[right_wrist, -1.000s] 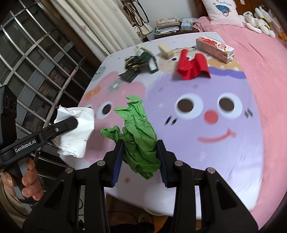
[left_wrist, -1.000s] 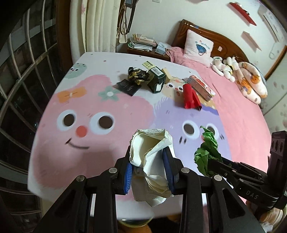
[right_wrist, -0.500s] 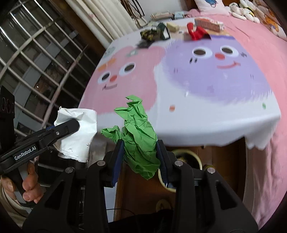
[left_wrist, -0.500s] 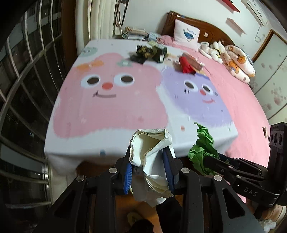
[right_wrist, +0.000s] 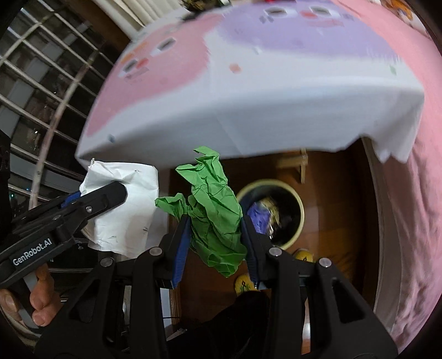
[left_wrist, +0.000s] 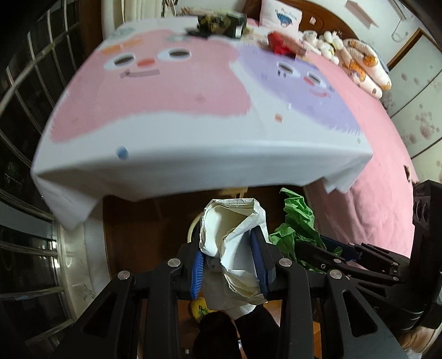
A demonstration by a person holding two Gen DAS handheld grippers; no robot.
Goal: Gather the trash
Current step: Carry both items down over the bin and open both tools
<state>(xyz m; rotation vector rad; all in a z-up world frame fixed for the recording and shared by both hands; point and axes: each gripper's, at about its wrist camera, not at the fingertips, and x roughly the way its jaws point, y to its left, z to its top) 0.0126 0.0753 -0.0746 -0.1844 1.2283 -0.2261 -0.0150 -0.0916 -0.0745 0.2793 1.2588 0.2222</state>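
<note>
The cloth [left_wrist: 176, 154] and the litter [left_wrist: 218, 24] at its far end are smeared by motion blur; no item there can be told. The bin [right_wrist: 299, 212] is partly hidden behind the green paper [right_wrist: 215, 210] and 1 finger [right_wrist: 250, 234], its contents blurred.

Left hand-held gripper [left_wrist: 230, 258] tilted steeply down, blue pads clamped on white paper [left_wrist: 234, 234]. Right hand-held gripper [right_wrist: 215, 243] beside it, same steep downward tilt, pads pinching green paper [right_wrist: 215, 210]. Two grippers close, side by side, not touching. Left hand [right_wrist: 25, 301] wrapped round left gripper's handle, fingers [right_wrist: 41, 298] curled under it. Right hand out of view.
</note>
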